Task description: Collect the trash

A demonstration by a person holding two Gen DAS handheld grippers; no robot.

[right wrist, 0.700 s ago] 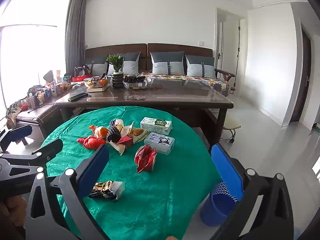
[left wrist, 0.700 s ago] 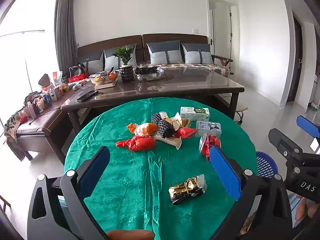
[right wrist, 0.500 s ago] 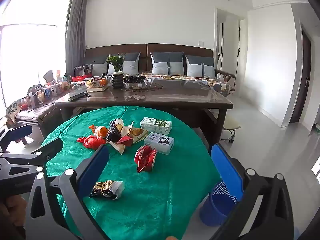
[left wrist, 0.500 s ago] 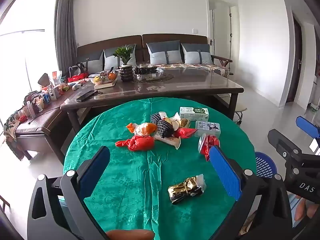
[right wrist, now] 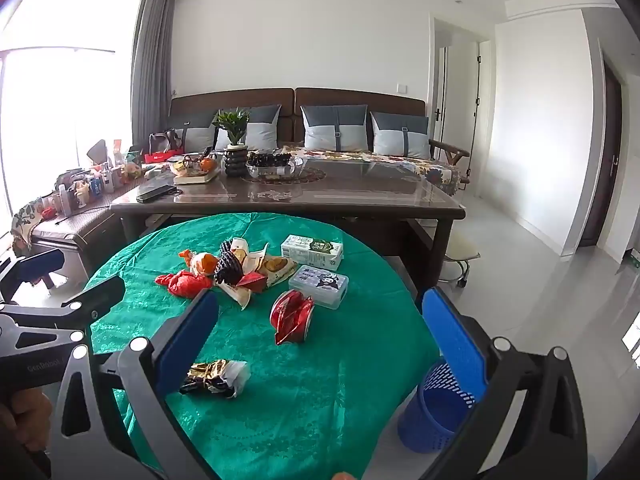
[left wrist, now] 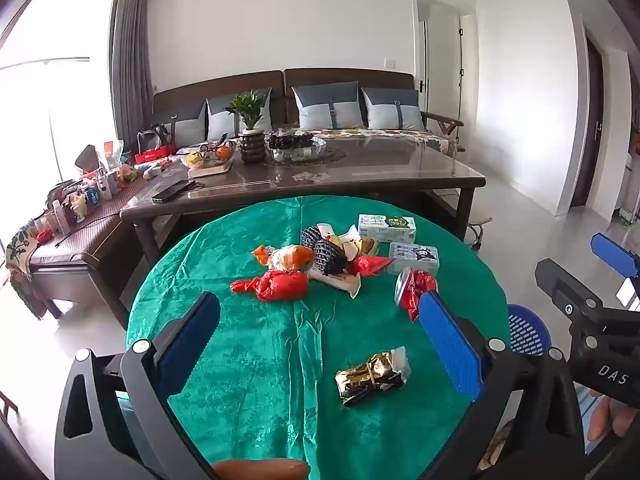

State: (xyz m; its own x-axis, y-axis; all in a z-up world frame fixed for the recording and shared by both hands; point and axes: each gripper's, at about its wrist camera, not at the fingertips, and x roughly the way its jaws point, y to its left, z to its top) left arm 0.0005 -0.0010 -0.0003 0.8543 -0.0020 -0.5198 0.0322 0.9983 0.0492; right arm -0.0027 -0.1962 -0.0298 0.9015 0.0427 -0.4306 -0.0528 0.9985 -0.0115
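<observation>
Both grippers hang above the near edge of a round bench draped in a green patterned cloth (left wrist: 256, 364). The left gripper (left wrist: 320, 344) has its blue-padded jaws spread as wide as they go, with nothing between them; the right gripper (right wrist: 320, 344) is equally wide and equally empty.

The trash lies on the cloth. Nearest is a crumpled gold-and-black foil wrapper with a bit of clear plastic (left wrist: 370, 372), alone toward the near right. Farther back and right sits a crushed red foil packet (right wrist: 292, 316). Beyond it, around the middle of the bench, is a loose heap: a knotted red plastic bag (left wrist: 276, 285), an orange-and-white wrapper (left wrist: 288, 258), two black foam fruit nets (left wrist: 328, 256) and torn pale snack packets (right wrist: 272, 266).

At the far right of the heap stand a white-and-green drink carton (right wrist: 312, 251) and, just nearer, a pale blue lidded plastic box with a cartoon print (right wrist: 319, 285).

A blue perforated plastic waste basket (right wrist: 434, 410) stands on the floor at the bench's near right side.
</observation>
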